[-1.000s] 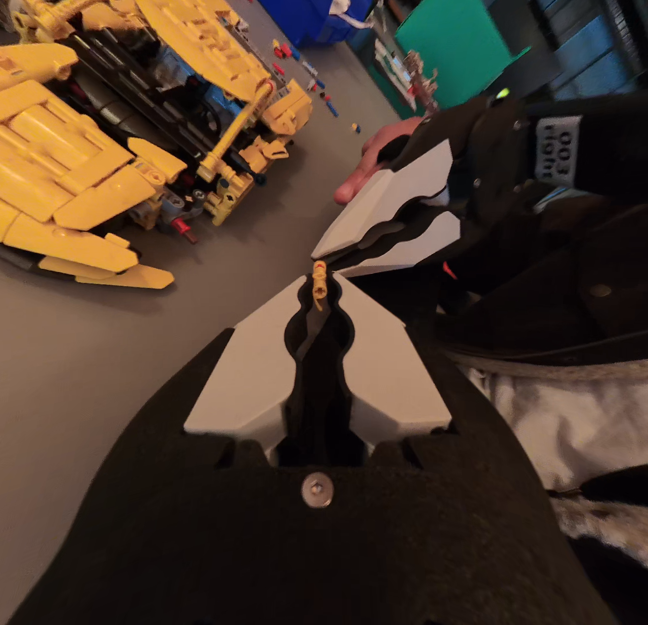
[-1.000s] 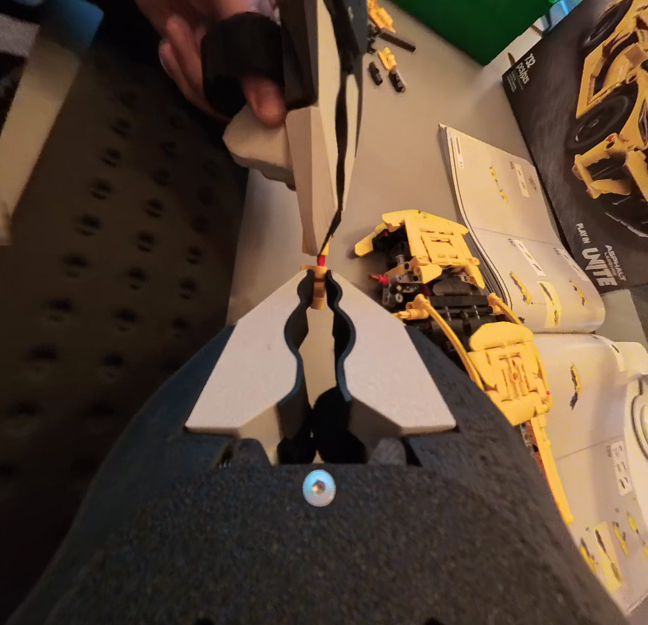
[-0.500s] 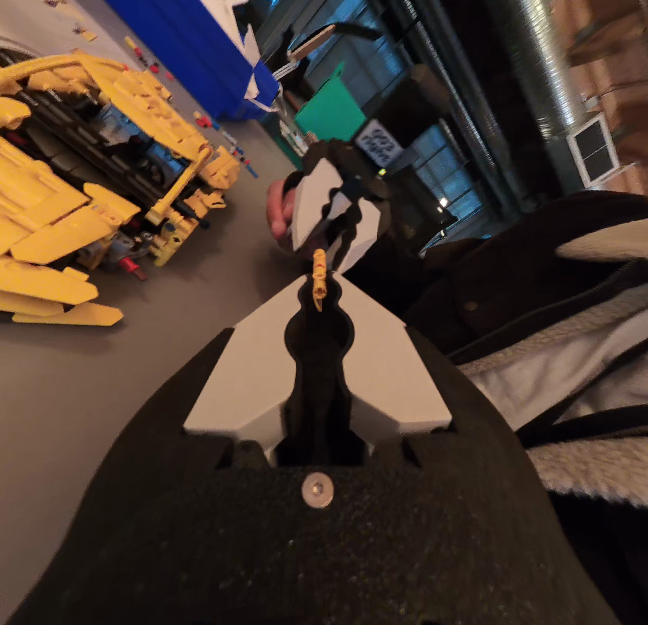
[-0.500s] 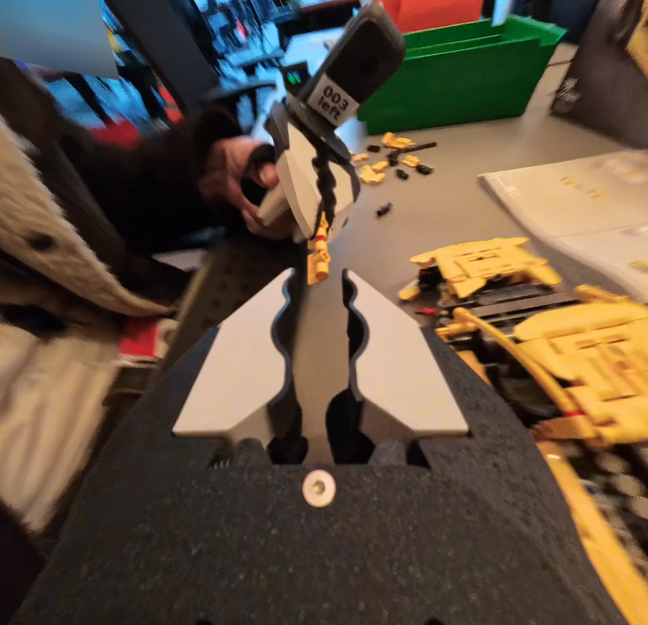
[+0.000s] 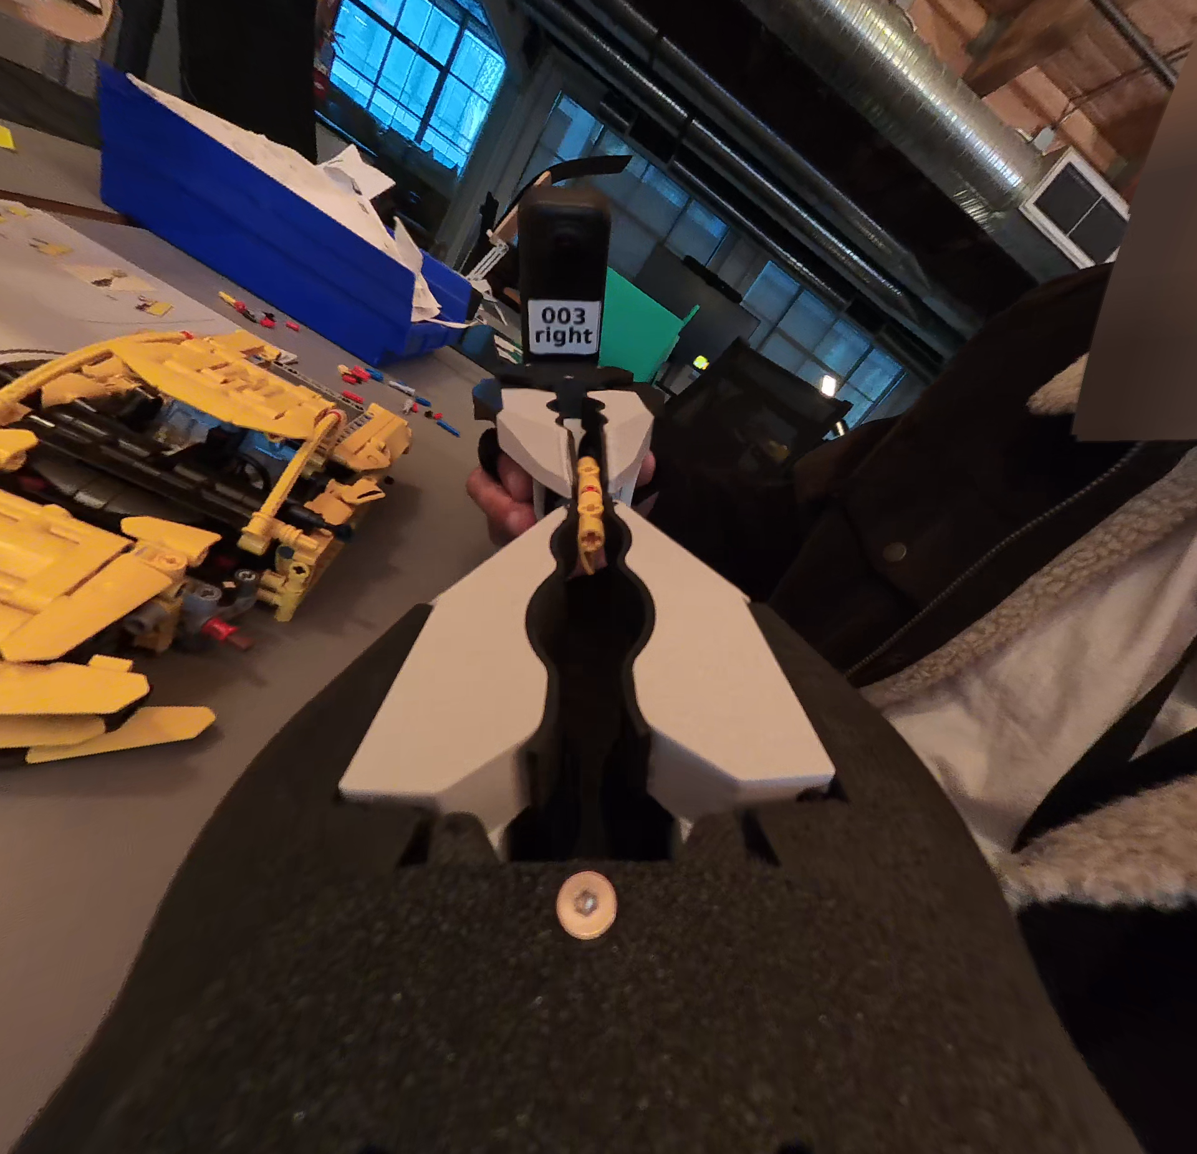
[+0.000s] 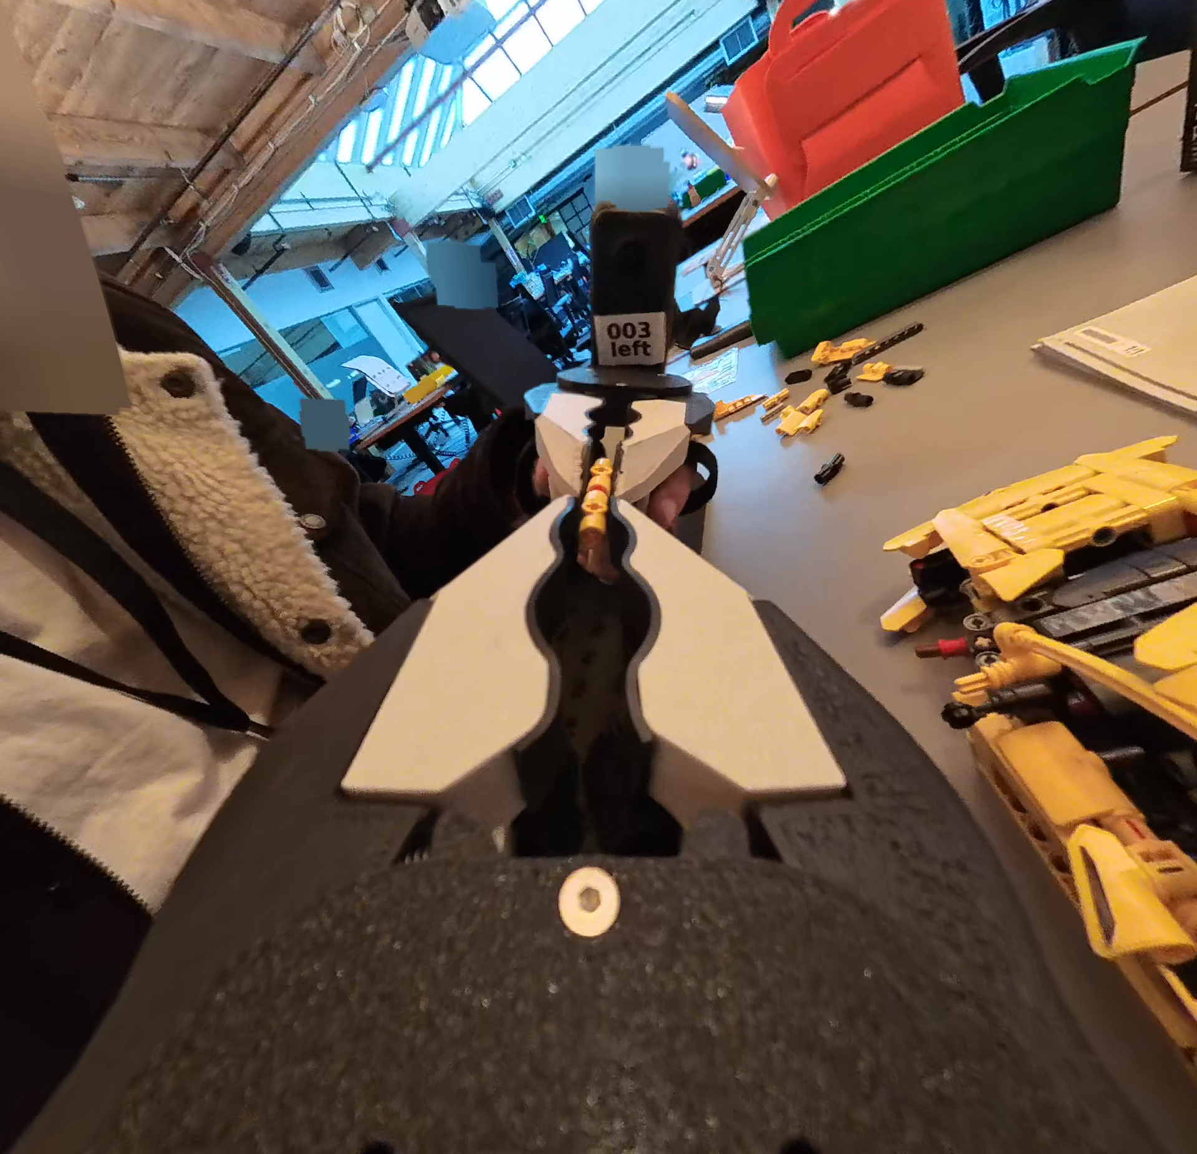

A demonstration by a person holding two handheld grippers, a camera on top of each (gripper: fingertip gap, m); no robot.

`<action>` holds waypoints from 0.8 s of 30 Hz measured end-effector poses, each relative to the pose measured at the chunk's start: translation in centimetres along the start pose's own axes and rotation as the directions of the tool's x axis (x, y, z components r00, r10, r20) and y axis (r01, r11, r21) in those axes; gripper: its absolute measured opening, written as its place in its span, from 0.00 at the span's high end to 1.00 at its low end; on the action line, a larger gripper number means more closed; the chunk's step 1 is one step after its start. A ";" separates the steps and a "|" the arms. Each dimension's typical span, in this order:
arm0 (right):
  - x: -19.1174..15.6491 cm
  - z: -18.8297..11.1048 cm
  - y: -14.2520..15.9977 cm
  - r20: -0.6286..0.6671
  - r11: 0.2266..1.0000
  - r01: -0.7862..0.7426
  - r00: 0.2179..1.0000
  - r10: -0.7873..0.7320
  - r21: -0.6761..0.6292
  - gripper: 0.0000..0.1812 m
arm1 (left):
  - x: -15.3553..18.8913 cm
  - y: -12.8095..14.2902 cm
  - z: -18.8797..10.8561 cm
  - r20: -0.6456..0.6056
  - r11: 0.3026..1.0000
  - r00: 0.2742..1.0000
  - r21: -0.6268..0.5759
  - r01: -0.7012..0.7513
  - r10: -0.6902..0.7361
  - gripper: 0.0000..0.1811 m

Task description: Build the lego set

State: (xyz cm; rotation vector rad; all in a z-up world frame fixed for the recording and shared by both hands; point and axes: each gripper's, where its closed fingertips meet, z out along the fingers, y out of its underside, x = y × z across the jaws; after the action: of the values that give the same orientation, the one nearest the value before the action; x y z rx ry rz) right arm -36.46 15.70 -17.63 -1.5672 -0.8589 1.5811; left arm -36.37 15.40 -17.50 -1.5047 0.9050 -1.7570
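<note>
In the left wrist view, raised above the grey table [image 5: 337, 592]: the left gripper [image 5: 591, 527] is pinching, tips drawn narrow, the near end of a small yellow rod piece [image 5: 589, 507] with a red band. The right gripper [image 5: 586, 439] is facing it head-on, tips closed on the far end, so the piece is bridging the two tools in the air, probably for joining or a handover. A hand [image 5: 505, 498] is wrapping the right gripper's grip. Left on the table: the part-built yellow car [image 5: 162, 475], lying clear of the work; past it, scattered small bricks [image 5: 388, 384] and a blue bin [image 5: 259, 229] stuffed with paper.

In the right wrist view, same height: the right gripper [image 6: 592, 527] is clamping the rod piece [image 6: 596, 498] at its near end, tips close together; the left gripper [image 6: 605, 459] is gripping the opposite end. Whether the piece is one part or two being pressed together cannot be told. Right on the table [image 6: 777, 540]: the car [image 6: 1069, 605], within reach for the next fitting; farther back, loose yellow and black parts [image 6: 829, 384], a green bin [image 6: 939, 229], an orange bag [image 6: 842, 73], an open booklet [image 6: 1133, 352].
</note>
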 end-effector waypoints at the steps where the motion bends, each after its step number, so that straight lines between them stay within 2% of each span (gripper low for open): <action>1: 0.1 0.0 0.1 -0.013 1.000 0.012 1.000 -0.012 -0.009 0.96 | -0.1 0.1 0.0 0.010 1.000 1.000 -0.005 -0.007 0.007 0.96; 18: 0.5 0.1 0.7 -0.074 0.997 0.068 0.995 -0.071 -0.047 0.96 | -0.6 0.7 0.5 0.064 0.999 0.997 -0.039 -0.038 0.040 0.96; 21: 0.9 0.3 -0.1 -0.089 0.999 0.050 0.995 -0.051 -0.013 0.96 | -0.9 0.1 0.3 0.043 1.000 0.999 -0.008 0.023 -0.023 0.96; 22: 1.3 0.4 -0.3 -0.114 0.998 0.056 0.992 -0.056 -0.007 0.95 | -1.1 -0.2 0.1 0.037 0.999 0.998 0.002 0.054 -0.055 0.96; 23: 1.9 0.1 -0.9 -0.147 0.998 0.061 0.987 -0.059 0.011 0.87 | -1.6 -0.5 -0.2 0.046 0.997 0.996 0.013 0.079 -0.080 0.96; 24: 2.5 -0.4 -1.5 -0.183 0.998 0.055 0.982 -0.048 0.033 0.84 | -2.3 -1.2 -0.8 0.058 0.994 0.993 0.041 0.097 -0.099 0.96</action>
State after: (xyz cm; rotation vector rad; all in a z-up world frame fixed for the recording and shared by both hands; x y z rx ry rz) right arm -35.92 18.61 -17.65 -1.6210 -0.7581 1.3850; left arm -36.86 17.98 -17.86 -1.5926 0.7755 -1.7784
